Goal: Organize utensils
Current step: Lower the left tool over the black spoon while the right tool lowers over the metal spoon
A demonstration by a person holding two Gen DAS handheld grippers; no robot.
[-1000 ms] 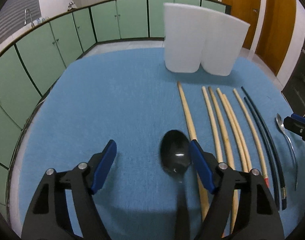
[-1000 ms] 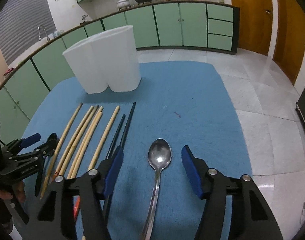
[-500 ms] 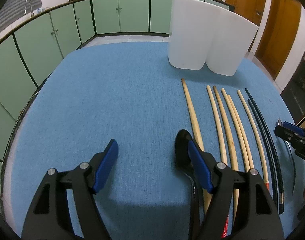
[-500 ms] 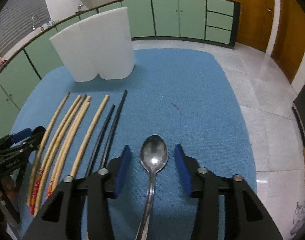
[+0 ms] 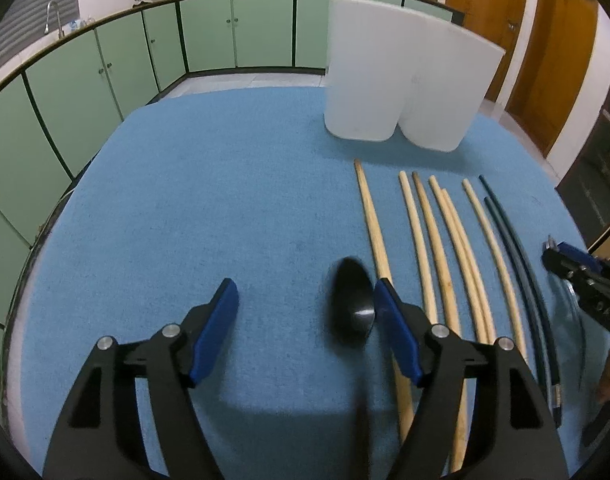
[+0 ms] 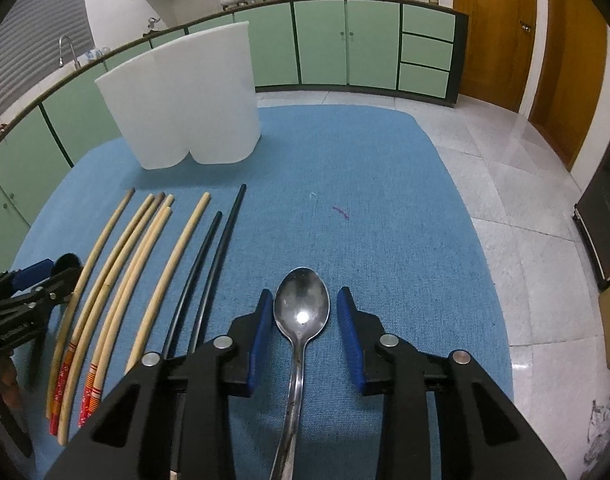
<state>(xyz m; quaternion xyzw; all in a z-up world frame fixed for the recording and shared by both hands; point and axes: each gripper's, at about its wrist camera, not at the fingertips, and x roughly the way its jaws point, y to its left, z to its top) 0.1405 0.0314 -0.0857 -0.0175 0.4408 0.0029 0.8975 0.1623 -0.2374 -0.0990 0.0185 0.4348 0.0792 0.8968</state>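
Left wrist view: left gripper [image 5: 305, 300] hangs over the blue worktop [image 5: 185, 220], fingers [image 5: 221, 312] spread wide, gripping nothing. A black spoon [image 5: 353, 304] lies w/ its bowl just inside the right-hand finger, touching or nearly so; cannot tell which. Its handle runs back under the gripper, blurred. Risk, as a judgement: the spoon sits off-centre, so a squeeze from here may shove it sideways into the nearest wooden chopstick [image 5: 375, 232] instead of pinching it, or catch spoon and stick together. This view alone shows the black spoon's bowl in full & how near it lies to that stick; the right gripper [image 5: 561, 260] shows only as a tip at frame edge.

Right wrist view: right gripper's fingers [image 6: 261, 328] have just been closing and now flank the metal spoon [image 6: 303, 312], which lies flat on the worktop; a sliver of cloth shows each side of the bowl, so pads not yet pressing. Risk: the bowl is rounded & shiny, so pads closing on it could squirt it forward or tip it. The neck looks a surer hold. Only this view shows the red-banded chopstick ends [image 6: 63, 384], the two black chopsticks [image 6: 221, 236] beside the spoon, and both lobes of the white holder [image 6: 185, 96] standing well beyond the row. Nothing visibly in it yet; its inside is hidden.
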